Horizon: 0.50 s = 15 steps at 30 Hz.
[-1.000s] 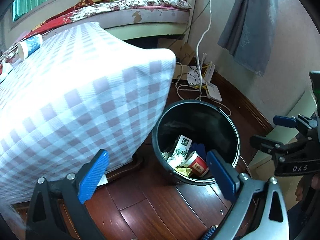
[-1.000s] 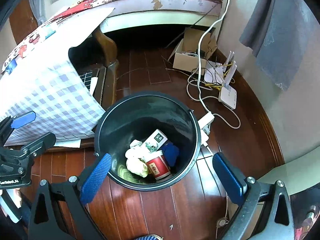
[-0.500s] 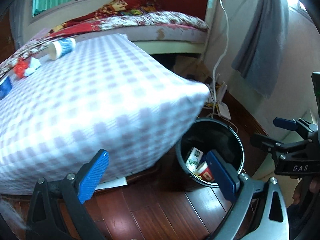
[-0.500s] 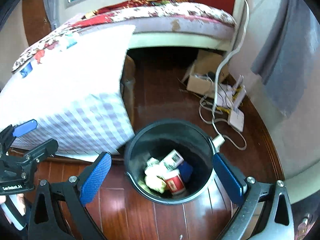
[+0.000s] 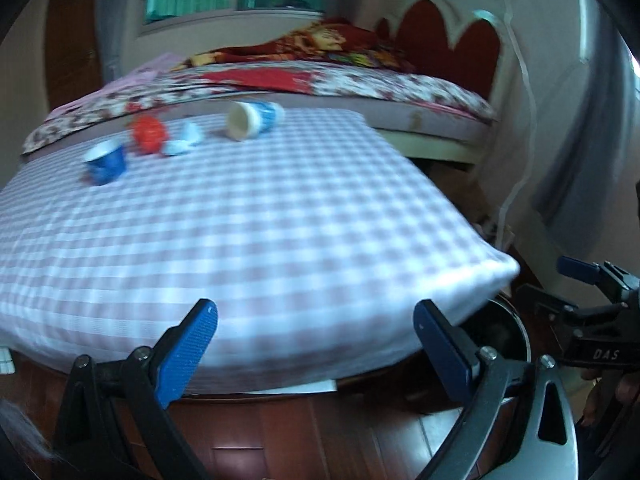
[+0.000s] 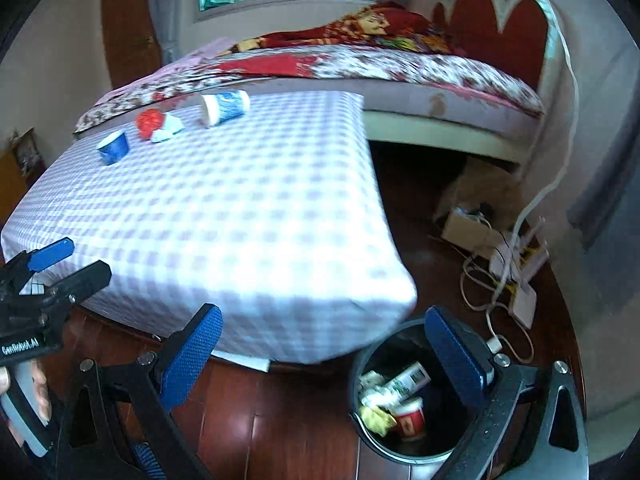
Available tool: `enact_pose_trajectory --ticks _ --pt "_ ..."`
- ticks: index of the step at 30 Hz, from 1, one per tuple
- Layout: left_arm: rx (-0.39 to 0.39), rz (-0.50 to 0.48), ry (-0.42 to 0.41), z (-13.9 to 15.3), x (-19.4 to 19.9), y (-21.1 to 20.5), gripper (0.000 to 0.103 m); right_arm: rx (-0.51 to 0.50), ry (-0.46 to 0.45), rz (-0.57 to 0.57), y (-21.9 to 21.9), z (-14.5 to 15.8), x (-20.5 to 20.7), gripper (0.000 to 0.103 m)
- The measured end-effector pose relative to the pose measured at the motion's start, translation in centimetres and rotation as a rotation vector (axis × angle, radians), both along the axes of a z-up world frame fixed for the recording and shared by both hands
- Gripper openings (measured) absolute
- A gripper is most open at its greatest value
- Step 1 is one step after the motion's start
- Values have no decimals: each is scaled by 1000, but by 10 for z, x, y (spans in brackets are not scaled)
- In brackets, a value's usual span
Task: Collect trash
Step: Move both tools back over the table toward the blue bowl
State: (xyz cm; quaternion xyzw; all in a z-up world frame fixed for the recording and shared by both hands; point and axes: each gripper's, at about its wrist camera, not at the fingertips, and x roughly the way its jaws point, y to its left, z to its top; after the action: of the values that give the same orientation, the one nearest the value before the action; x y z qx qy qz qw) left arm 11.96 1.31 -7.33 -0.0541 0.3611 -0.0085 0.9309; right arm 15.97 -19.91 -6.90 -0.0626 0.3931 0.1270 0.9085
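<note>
Dark red floorboards (image 6: 280, 420) run under both claws, which hang over the near edge of the bench (image 5: 280, 240); the left claw (image 5: 312, 352) and the right claw (image 6: 320, 360) are each spread wide with nothing between the blue pads. Just below the right claw stands the black bin (image 6: 400, 454), tucked against the bench corner and already holding crumpled paper, a small carton and a red cup. Beyond the bare stretch of checked cloth, the remaining trash sits in a loose row along the far edge of the bench: an upright blue cup (image 6: 113, 147), a red crumpled wrapper (image 6: 149, 122) touching a white scrap (image 6: 168, 131), and a blue-and-white paper cup (image 6: 224, 107) lying on its side with its mouth toward the claws. All of it looks light and thin-walled, so a hard squeeze would likely crush it and a nudge would roll the tipped cup; pinching across the cup's wall near the rim seems the safest hold, while the wrapper is soft enough to take anywhere. Behind the bench lies the bed (image 6: 400, 64) with its floral cover
</note>
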Motion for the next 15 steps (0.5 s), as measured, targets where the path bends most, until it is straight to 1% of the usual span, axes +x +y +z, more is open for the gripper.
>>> enact_pose_trajectory --ticks 5,9,13,15 --pt "22 84 -4 11 3 42 99 12 -10 57 35 9 14 102" --pt "44 149 -25 26 6 72 99 29 -28 96 60 20 24 102" --pt "48 203 -33 29 11 97 99 31 -70 129 87 32 39 102" --pt "47 225 -28 28 15 110 99 21 -76 140 99 34 49 102"
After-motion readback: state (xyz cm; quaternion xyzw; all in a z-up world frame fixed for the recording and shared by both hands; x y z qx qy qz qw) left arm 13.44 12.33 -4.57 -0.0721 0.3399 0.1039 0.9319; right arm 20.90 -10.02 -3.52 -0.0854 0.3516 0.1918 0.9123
